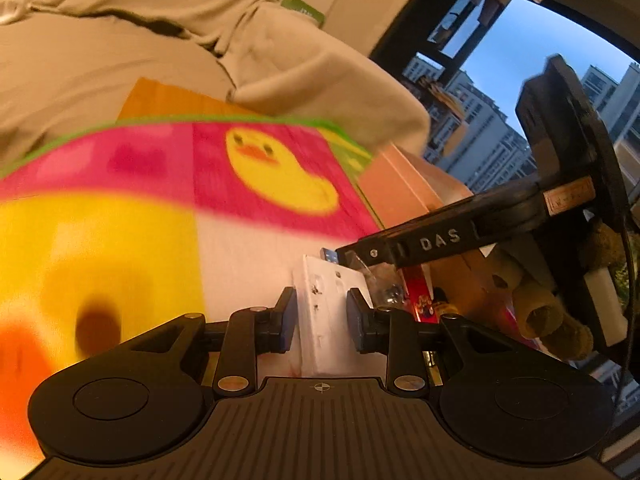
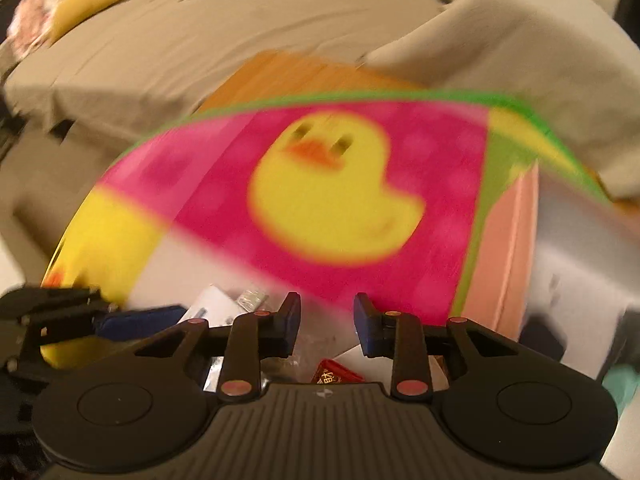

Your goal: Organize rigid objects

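My left gripper has a white flat plastic box between its fingers; the pads stand close at its two sides, contact unclear. Past it lie a clear crinkled packet and a red packet. My right gripper is open and empty above a heap of small things: a white card, a clear packet and a red packet. The other gripper shows in the left wrist view and at the left edge of the right wrist view. Both views are blurred.
A bright duck-pattern mat covers a wooden table, also in the right wrist view. A pink box stands to the right. A beige-covered sofa lies behind. Stuffed toys and a window are at right.
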Available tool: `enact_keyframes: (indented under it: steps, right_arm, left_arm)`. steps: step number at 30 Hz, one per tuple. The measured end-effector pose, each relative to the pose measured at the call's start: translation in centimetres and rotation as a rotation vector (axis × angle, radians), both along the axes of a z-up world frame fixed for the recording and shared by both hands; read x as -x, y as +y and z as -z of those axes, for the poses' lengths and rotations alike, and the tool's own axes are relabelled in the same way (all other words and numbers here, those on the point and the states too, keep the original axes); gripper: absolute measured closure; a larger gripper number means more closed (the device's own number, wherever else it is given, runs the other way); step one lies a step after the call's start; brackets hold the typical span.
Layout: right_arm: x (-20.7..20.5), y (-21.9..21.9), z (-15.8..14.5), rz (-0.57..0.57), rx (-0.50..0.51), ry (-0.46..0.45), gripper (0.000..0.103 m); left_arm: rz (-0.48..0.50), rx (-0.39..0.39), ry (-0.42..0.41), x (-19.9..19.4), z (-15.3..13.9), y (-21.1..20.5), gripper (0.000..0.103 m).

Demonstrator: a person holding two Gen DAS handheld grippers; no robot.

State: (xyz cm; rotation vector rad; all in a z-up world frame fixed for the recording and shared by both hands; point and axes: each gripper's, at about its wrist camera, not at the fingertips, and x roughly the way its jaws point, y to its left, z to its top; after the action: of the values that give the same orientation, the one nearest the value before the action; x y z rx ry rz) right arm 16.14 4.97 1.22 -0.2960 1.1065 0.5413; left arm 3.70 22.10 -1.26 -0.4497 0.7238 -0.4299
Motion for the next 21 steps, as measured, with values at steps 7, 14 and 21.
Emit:
enact_keyframes:
  steps: [7,14,21]
  right_arm:
    - [7.7,-3.7,-1.0,-0.075,-0.046,0.033,0.078]
    - [16.4,-12.5,-6.9,-0.045,-0.104,-0.362,0.026]
    - [21.6,-22.0,-3.6,0.118,-0.117,-0.414,0.022]
  left_arm:
    - [-0.025,0.033,0.027,4.9,-0.1,-2.1,0.073]
    - [-0.06,-0.218,-0.091,7.2,-2.6,-7.2,0.071]
    - [0.081,-0.195,-0.171,9.6,-6.5,-12.0,0.071]
